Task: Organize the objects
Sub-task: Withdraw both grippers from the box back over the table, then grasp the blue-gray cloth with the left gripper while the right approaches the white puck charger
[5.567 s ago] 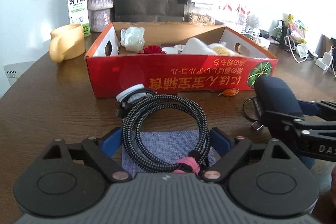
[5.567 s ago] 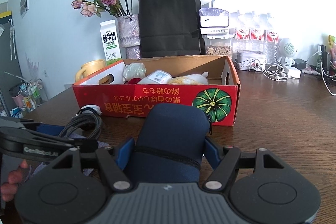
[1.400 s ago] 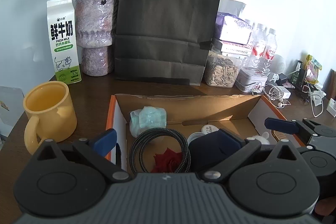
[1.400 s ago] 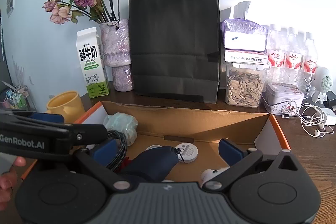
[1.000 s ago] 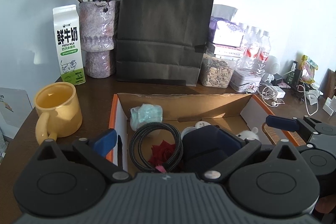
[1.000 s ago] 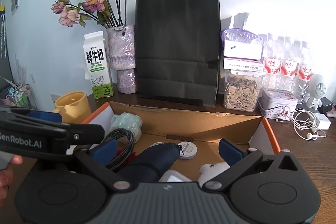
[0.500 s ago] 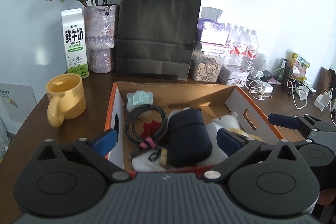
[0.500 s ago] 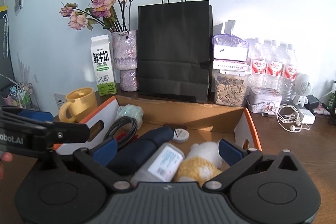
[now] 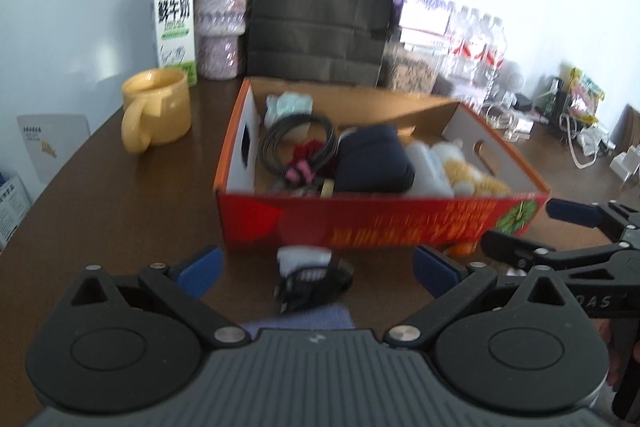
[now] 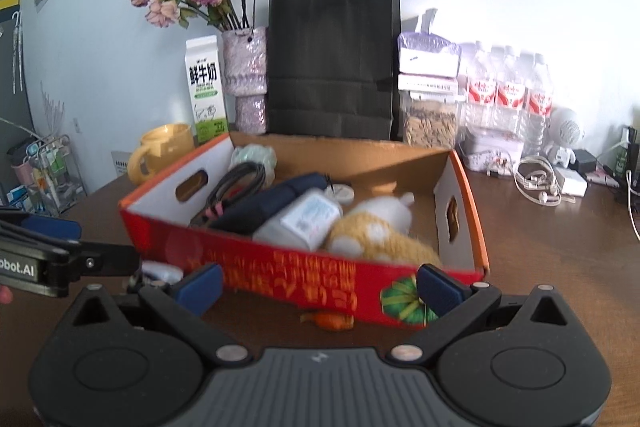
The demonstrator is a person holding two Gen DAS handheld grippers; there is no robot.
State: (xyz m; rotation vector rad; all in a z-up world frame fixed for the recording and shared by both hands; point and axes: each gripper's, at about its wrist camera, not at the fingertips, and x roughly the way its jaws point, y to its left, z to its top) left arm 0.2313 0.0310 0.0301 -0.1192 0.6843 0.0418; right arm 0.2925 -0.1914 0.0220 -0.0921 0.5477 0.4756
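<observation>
Both grippers hang spread and empty in front of the red box [image 9: 380, 227] on the brown surface [image 9: 120, 219].

The left gripper [image 9: 316, 267] and right gripper [image 10: 318, 285] grip nothing. Inside the box lie the coiled cable [image 9: 296, 143], the navy pouch [image 9: 372, 159], a white bottle [image 10: 300, 221] and a yellow plush toy [image 10: 376, 237]. A black-and-white charger [image 9: 310, 273] sits on a purple cloth [image 9: 304, 317] just before the box.

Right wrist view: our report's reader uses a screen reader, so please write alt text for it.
An open red cardboard box on a dark wooden table holds a coiled black cable, a navy fabric pouch, a white plastic bottle and a yellow-and-white plush toy. The open, empty right gripper sits in front of it.
</observation>
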